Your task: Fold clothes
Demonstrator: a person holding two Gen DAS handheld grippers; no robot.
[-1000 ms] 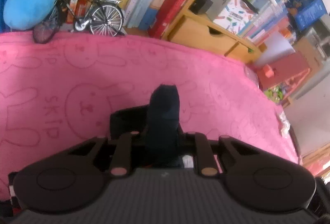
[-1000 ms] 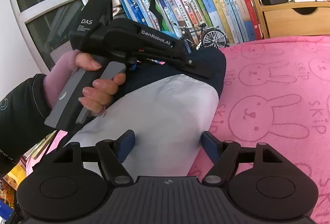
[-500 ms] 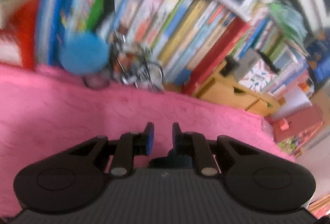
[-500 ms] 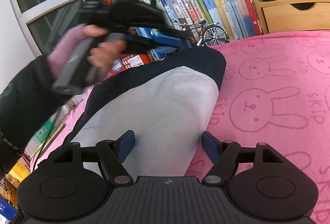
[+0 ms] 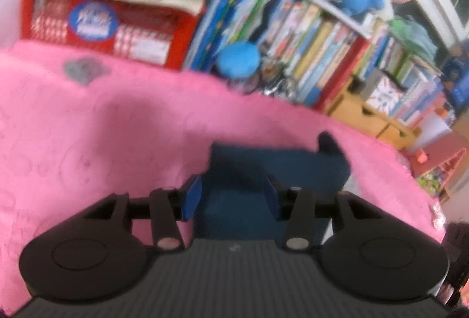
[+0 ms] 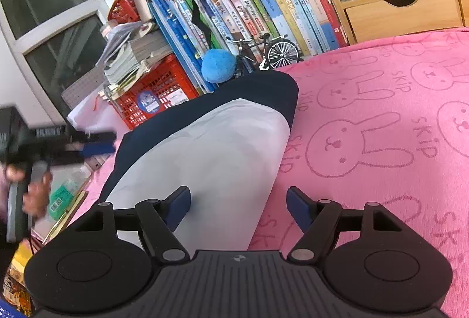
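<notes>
A garment [image 6: 222, 154], pale grey-white with a navy border, lies folded lengthwise on the pink rabbit-print blanket [image 6: 381, 113]. My right gripper [image 6: 239, 208] hovers open over its near end; the left fingertip is above the pale cloth, the right one above the blanket. The blurred left wrist view shows the navy cloth [image 5: 272, 165] lying beyond and below my left gripper [image 5: 231, 198]. Its jaws are opening and the pads do not press on the fabric. From the right wrist view, the left gripper [image 6: 88, 146] is off the garment at the far left, held by a hand [image 6: 32, 195].
A row of books [image 6: 263, 1] lines the blanket's far edge, with a toy bicycle [image 6: 269, 51] and a blue plush ball [image 6: 218, 64] in front. A red crate [image 6: 152, 92] with stacked papers stands at left, a wooden drawer box [image 6: 401, 13] at right.
The left gripper let go of the navy fold it pinched, swung away to the left off the garment, and its jaws widened. The right gripper stayed put.
</notes>
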